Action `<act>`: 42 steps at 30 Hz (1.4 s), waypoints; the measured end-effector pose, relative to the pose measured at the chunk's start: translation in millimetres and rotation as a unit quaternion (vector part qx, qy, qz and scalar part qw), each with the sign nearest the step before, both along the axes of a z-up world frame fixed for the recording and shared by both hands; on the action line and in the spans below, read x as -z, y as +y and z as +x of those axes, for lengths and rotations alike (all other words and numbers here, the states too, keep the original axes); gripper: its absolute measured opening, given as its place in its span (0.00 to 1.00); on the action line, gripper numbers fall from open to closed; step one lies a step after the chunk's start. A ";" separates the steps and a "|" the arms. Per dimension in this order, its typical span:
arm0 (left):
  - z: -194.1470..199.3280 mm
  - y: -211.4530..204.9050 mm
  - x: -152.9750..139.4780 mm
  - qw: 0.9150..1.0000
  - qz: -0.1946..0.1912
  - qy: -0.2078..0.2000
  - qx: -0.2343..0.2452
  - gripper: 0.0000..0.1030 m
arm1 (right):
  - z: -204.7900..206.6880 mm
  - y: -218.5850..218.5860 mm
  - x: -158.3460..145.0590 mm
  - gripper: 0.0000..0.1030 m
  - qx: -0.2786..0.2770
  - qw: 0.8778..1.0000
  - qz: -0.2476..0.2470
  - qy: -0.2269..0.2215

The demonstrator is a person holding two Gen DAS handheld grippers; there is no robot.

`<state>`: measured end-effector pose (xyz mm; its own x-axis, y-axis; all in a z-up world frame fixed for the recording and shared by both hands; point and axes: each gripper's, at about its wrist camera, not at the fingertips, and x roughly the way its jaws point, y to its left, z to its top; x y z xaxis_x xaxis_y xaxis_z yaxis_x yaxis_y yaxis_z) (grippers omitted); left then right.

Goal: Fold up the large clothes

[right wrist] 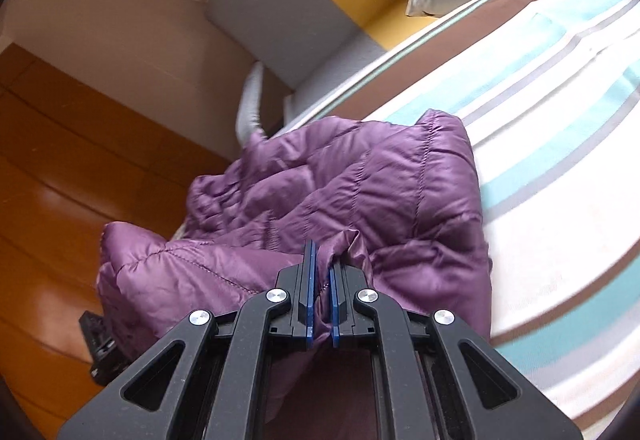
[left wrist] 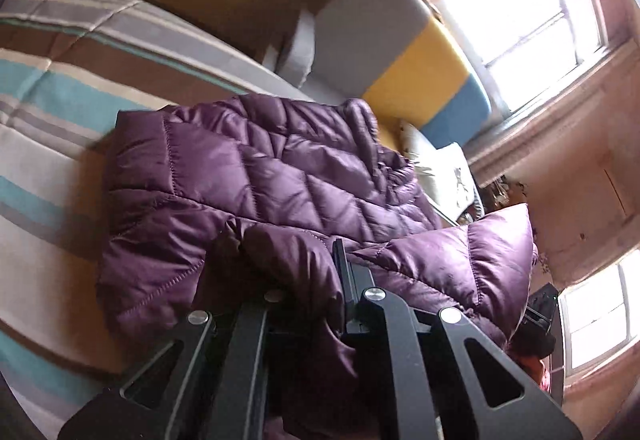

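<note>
Two tools (left wrist: 304, 276) (right wrist: 320, 276) pinch one purple jacket (right wrist: 360, 191).

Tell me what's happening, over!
Both claws, left and right, shut on purple jacket. Jacket half on striped bed. Nothing in the way.
</note>
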<state>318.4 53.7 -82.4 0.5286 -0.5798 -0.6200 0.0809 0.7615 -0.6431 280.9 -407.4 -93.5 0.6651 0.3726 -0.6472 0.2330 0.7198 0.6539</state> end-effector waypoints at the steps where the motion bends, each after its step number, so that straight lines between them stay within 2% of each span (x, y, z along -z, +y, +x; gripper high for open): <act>1: 2.3 0.2 4.9 1.000 -0.002 0.003 -0.004 0.08 | 3.9 1.2 2.9 0.06 0.004 1.000 -0.005 0.002; 8: 11.0 3.4 16.3 0.999 -0.023 0.019 -0.022 0.12 | 23.3 9.3 14.0 0.06 0.017 0.999 -0.042 0.009; 11: 13.6 5.0 13.6 0.999 -0.038 0.016 -0.024 0.21 | 23.7 7.4 16.8 0.06 0.030 0.999 -0.034 0.009; 14: 14.3 9.0 10.3 0.998 -0.060 0.010 -0.033 0.33 | 20.1 5.0 13.7 0.13 0.041 0.999 -0.025 -0.002; 16: 12.9 14.3 7.3 0.995 -0.085 -0.001 -0.046 0.55 | 16.5 4.3 8.3 0.25 0.044 0.999 -0.026 -0.017; 17: 12.0 17.3 5.8 0.994 -0.099 -0.009 -0.053 0.61 | 14.4 3.6 5.1 0.30 0.045 0.998 -0.027 -0.026; 18: 9.3 22.7 3.1 0.991 -0.116 -0.021 -0.068 0.71 | 12.4 2.8 2.4 0.41 0.047 0.998 -0.030 -0.032; 19: 5.9 27.6 0.6 0.988 -0.125 -0.030 -0.081 0.78 | 8.2 1.3 -1.7 0.61 0.055 0.997 -0.040 -0.039; 21: 2.3 34.3 -3.5 0.985 -0.131 -0.043 -0.101 0.81 | -2.4 -2.2 -9.8 0.77 0.072 0.994 -0.064 -0.057; 22: -0.2 37.7 -5.7 0.984 -0.129 -0.049 -0.112 0.85 | -6.2 -4.6 -11.4 0.77 0.071 0.993 -0.066 -0.061; 24: -8.0 47.4 -10.7 0.981 -0.115 -0.070 -0.137 0.95 | -13.0 -8.7 -11.6 0.78 0.067 0.994 -0.069 -0.057; 26: -19.8 56.7 -14.4 0.978 -0.090 -0.096 -0.159 0.96 | -23.1 -13.0 -8.0 0.83 0.062 0.994 -0.076 -0.047; 28: -28.5 62.0 -11.0 0.979 -0.065 -0.101 -0.164 0.98 | -35.2 -15.3 -2.6 0.87 0.055 0.994 -0.090 -0.038; 30: -35.0 61.9 1.2 0.986 -0.040 -0.083 -0.140 0.98 | -44.5 -16.3 3.9 0.91 0.053 0.993 -0.097 -0.029; 33: -38.9 47.8 22.0 0.994 -0.014 -0.056 -0.087 0.98 | -53.7 -16.2 19.4 0.92 0.041 0.994 -0.098 -0.006; 35: -40.6 35.6 31.3 0.997 0.008 -0.050 -0.057 0.98 | -52.3 -12.3 28.5 0.92 0.030 0.995 -0.091 0.001; 37: -41.4 21.4 32.0 0.996 0.051 -0.062 -0.042 0.98 | -48.9 -9.2 34.4 0.92 0.019 0.997 -0.072 -0.004; 41: -37.8 4.1 35.4 0.993 0.102 -0.062 -0.023 0.97 | -37.2 3.9 38.5 0.92 0.005 0.998 -0.065 -0.018; 42: -39.1 0.8 35.0 0.991 0.113 -0.063 -0.019 0.96 | -34.2 10.2 38.5 0.86 -0.001 0.997 -0.072 -0.019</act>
